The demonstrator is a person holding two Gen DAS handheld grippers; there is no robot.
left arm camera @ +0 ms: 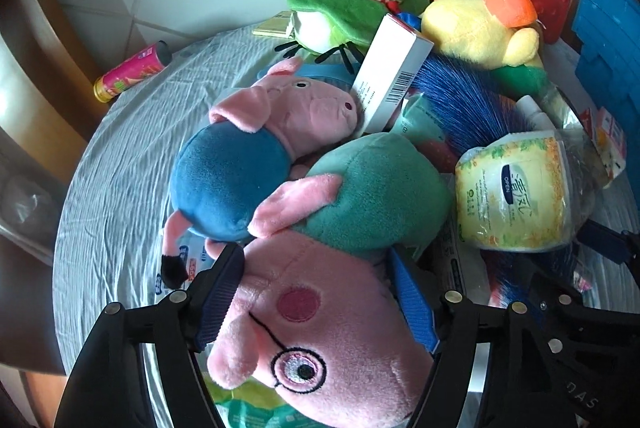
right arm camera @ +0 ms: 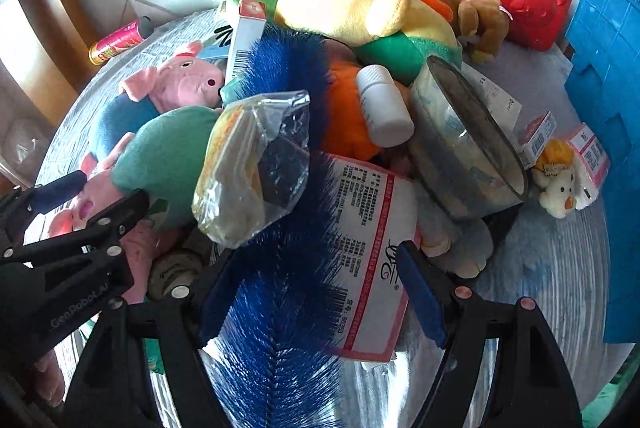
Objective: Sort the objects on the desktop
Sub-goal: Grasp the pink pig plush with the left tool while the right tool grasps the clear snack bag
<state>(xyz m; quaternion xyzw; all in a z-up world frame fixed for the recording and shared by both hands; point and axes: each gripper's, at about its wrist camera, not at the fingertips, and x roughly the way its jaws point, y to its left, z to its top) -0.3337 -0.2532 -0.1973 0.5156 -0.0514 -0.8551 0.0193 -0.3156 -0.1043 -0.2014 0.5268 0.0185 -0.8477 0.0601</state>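
Left gripper (left arm camera: pixel 316 302): jaws wide, straddling the pink plush pig with glasses (left arm camera: pixel 316 340), not pressing. Right gripper (right arm camera: pixel 320 292): jaws wide, astride the blue bristle brush (right arm camera: pixel 280 308). Risk: the white bottle (right arm camera: pixel 384 107), beyond the brush, topples if the brush drags.

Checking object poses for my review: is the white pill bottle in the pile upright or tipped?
Tipped. The white pill bottle lies slanted on the orange plush, its cap pointing up and away.
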